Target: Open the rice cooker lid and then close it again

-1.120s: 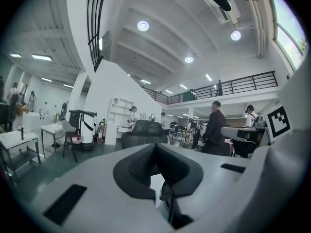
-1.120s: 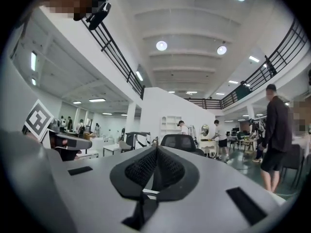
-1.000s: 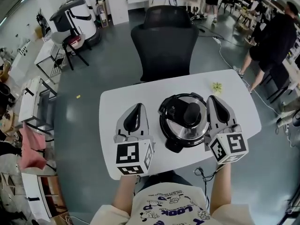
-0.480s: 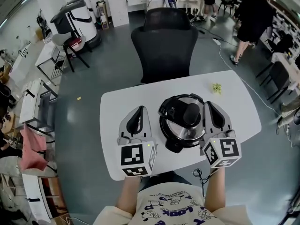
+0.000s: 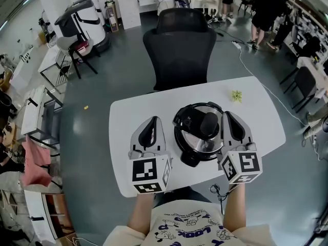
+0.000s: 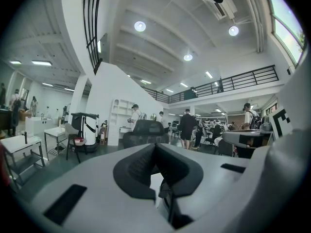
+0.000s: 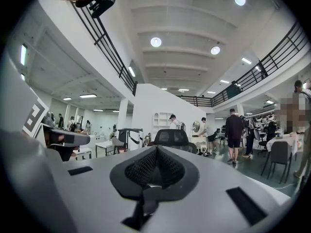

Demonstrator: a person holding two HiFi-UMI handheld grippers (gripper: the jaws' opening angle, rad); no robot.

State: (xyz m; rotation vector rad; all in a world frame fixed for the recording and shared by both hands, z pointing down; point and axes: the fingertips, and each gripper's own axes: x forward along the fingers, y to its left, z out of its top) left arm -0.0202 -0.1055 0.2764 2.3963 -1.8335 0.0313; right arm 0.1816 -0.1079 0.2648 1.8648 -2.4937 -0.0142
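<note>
Closest to us, our two arms reach over the near edge of the white table with round corners [image 5: 123,118].

Our left gripper [image 5: 151,118], grey plastic with a black-and-white marker cube at the back, is held level over the near left part of the table. Its jaws are pressed together and there is nothing between them. It is well apart from the pot.

Our right gripper [image 5: 229,113], the same kind, is held level just beside the right side of the pot. Its jaws are pressed together too, and they hold nothing. We cannot tell if it touches the pot.

Between the two grippers sits the round black and silver rice cooker [image 5: 197,137], near the middle of the table. Its shiny lid [image 5: 192,118] is down, with a black knob [image 5: 209,123] on top.

Farther off, a small green thing [image 5: 237,95] lies near the far right corner of the table.

Past the far edge stands a black office chair [image 5: 180,45] on the grey floor. Far behind it, people [image 5: 266,9] stand by desks.
</note>
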